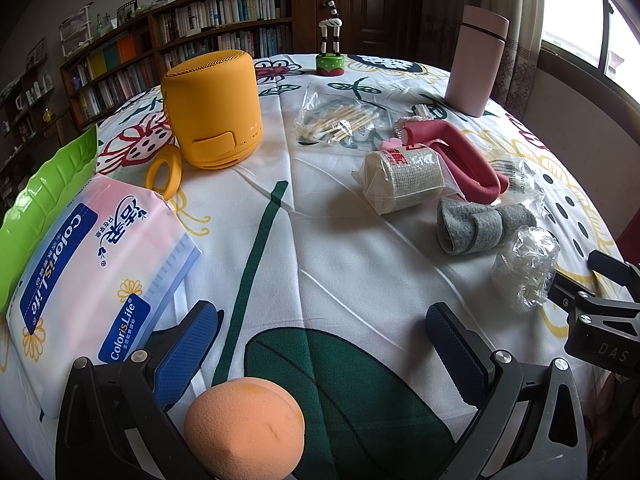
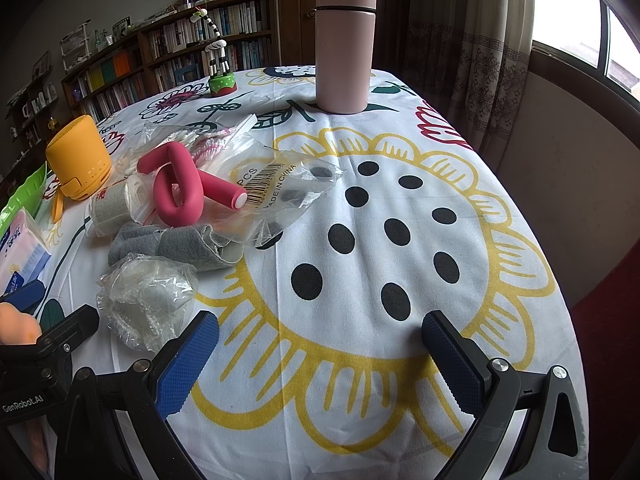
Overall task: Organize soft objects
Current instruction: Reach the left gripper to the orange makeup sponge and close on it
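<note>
An orange peach-shaped sponge point(image 1: 244, 428) lies low between the fingers of my left gripper point(image 1: 320, 336), close to the left blue pad point(image 1: 192, 348); the jaws stand wide open and do not pinch it. Ahead on the flowered tablecloth point(image 1: 320, 240) lie a wrapped bandage roll point(image 1: 404, 180), a red foam curler point(image 1: 468, 160), a grey felt piece point(image 1: 480, 228) and a crumpled clear bag point(image 1: 524, 268). My right gripper point(image 2: 320, 344) is open over bare cloth, with the crumpled bag point(image 2: 148, 300) just left of its left pad point(image 2: 192, 364).
A tissue pack point(image 1: 80, 264) leans on a green tray point(image 1: 44, 200) at the left. A yellow speaker point(image 1: 214, 108), a bag of cotton swabs point(image 1: 340, 120), a zebra toy point(image 1: 330, 36) and a pink flask point(image 2: 346, 48) stand farther back. The table edge point(image 2: 552, 264) falls away on the right.
</note>
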Demonstrator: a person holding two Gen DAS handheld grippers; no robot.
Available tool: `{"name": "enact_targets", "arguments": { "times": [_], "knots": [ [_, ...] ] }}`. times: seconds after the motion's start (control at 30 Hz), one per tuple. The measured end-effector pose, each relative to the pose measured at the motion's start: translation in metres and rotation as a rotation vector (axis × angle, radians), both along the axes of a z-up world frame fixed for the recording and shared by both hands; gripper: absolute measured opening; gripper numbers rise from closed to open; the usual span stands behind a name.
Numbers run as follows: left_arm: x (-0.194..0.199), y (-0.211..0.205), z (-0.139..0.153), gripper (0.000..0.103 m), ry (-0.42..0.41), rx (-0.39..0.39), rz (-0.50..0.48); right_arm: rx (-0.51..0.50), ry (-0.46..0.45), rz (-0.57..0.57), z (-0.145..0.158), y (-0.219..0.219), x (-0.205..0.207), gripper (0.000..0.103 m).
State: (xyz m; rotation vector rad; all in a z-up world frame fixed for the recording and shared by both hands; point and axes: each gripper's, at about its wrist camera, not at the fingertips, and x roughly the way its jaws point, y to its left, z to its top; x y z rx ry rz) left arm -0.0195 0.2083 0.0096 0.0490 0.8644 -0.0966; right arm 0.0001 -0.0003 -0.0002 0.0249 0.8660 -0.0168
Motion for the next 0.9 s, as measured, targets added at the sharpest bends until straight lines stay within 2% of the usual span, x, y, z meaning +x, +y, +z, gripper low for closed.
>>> {"name": "enact_targets", "arguments": {
  "times": [0.47,0.8,0.9],
  "knots": [
    [0.000,0.000,0.000,0.103,0.000,-0.002,0.000,-0.001,0.000,0.000,0.000,0.000,0.000,0.103],
    [-0.002,0.003,0.001,0.103,0.010,-0.017,-0.049,0.006,0.001,0.009,0.002,0.000,-0.011,0.103],
    [-0.006,0.008,0.003,0.103,0.010,-0.042,-0.067,0.016,0.001,0.017,0.003,-0.001,-0.017,0.103]
  ]
}}
